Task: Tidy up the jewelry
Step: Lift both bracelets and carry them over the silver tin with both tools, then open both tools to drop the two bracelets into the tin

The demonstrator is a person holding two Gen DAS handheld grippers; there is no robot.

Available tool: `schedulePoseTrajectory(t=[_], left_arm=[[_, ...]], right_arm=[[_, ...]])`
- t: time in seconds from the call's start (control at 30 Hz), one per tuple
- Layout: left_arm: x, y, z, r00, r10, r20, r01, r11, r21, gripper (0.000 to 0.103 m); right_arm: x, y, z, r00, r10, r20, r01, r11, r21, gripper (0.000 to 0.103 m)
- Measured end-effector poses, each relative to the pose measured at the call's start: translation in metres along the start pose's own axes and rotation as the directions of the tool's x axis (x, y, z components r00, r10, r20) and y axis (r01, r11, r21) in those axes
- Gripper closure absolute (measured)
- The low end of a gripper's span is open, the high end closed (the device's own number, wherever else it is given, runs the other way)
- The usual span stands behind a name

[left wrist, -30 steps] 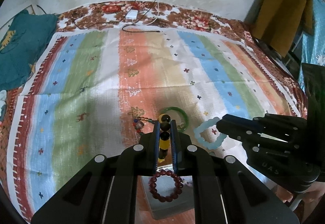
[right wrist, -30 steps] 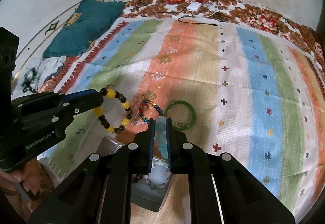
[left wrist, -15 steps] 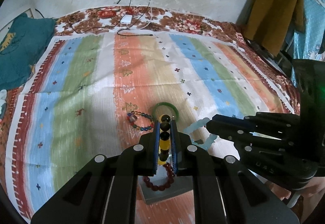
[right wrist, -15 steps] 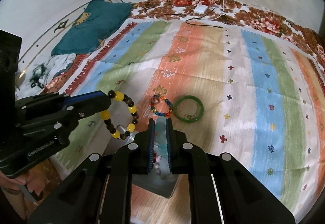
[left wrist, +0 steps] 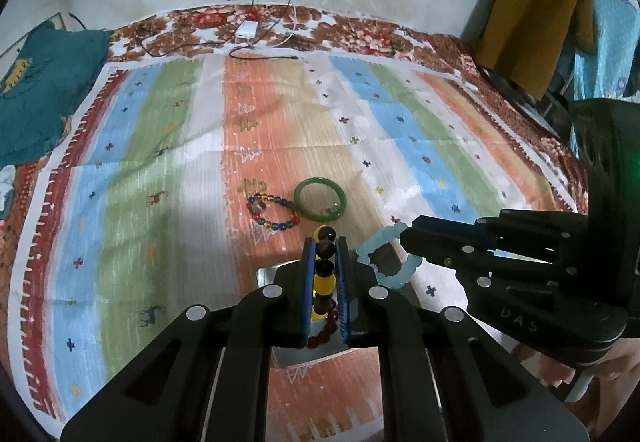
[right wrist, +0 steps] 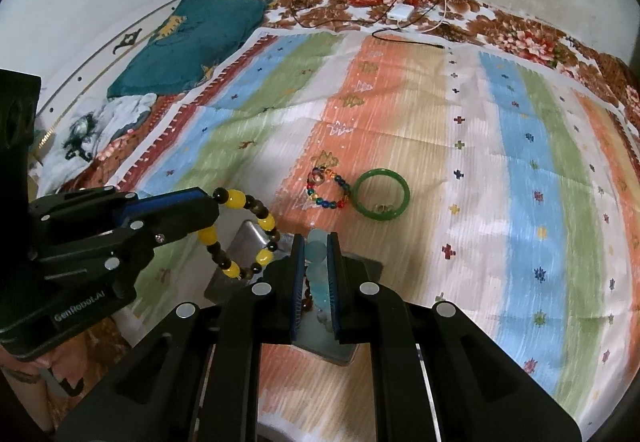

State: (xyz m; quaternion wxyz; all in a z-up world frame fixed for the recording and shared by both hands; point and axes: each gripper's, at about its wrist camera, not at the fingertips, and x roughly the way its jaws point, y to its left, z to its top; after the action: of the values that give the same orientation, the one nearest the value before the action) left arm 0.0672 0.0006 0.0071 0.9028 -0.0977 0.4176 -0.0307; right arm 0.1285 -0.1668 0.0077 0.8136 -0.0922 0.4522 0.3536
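Note:
My left gripper [left wrist: 325, 242] is shut on a yellow-and-dark bead bracelet [left wrist: 323, 278], which hangs from it in the right wrist view [right wrist: 240, 234]. My right gripper [right wrist: 316, 238] is shut on a pale blue bead bracelet [right wrist: 318, 274], also seen in the left wrist view [left wrist: 384, 254]. Both hold their bracelets above a grey metal tray [right wrist: 252, 238] with a dark red bead bracelet [left wrist: 324, 334] in it. A green bangle [left wrist: 320, 198] and a multicoloured bead bracelet [left wrist: 272, 211] lie on the striped cloth beyond.
The striped cloth [left wrist: 160, 161] covers a bed with a floral sheet. A white charger with cables [left wrist: 248, 30] lies at the far edge by the wall. A teal cloth [right wrist: 192, 37] lies at the left. Clothes [left wrist: 536, 9] hang at the right.
Both grippers have pulled back and up with their bracelets. The green bangle and multicoloured bracelet now lie farther ahead, and the tray sits below the fingers.

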Motion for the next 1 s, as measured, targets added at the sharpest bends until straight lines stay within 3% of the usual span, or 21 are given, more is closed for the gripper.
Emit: schedulePoseTrajectory(t=[0.07, 0.13, 0.17, 0.2, 0.5, 1.0], left_arm=[[0.005, 0.0, -0.002, 0.999, -0.009, -0.035, 0.008, 1.0, -0.008, 0.093], [0.009, 0.004, -0.003, 0.999, -0.004, -0.05, 0.003, 1.0, -0.031, 0.093], [0.01, 0.005, -0.003, 0.999, 0.001, -0.052, -0.003, 0.999, -0.035, 0.091], [0.011, 0.006, -0.003, 0.999, 0.005, -0.054, -0.007, 0.999, -0.038, 0.085], [0.021, 0.019, 0.001, 0.997, 0.045, -0.068, -0.051, 0.995, -0.081, 0.057], [0.046, 0.036, 0.01, 0.99, 0.087, -0.111, -0.101, 0.988, -0.118, 0.039]], right_arm=[[0.001, -0.001, -0.002, 1.0, 0.004, -0.009, -0.004, 1.0, 0.011, 0.09], [0.004, -0.003, -0.004, 1.0, 0.005, -0.022, -0.005, 1.0, 0.026, 0.078], [0.004, -0.004, -0.004, 1.0, 0.0, -0.024, 0.0, 1.0, 0.031, 0.067], [0.004, -0.005, -0.004, 1.0, -0.006, -0.022, 0.007, 0.999, 0.031, 0.065], [0.009, -0.011, -0.002, 0.999, -0.038, -0.03, 0.04, 0.998, 0.041, 0.061], [0.024, -0.015, 0.001, 0.994, -0.084, -0.064, 0.084, 0.996, 0.007, 0.045]])
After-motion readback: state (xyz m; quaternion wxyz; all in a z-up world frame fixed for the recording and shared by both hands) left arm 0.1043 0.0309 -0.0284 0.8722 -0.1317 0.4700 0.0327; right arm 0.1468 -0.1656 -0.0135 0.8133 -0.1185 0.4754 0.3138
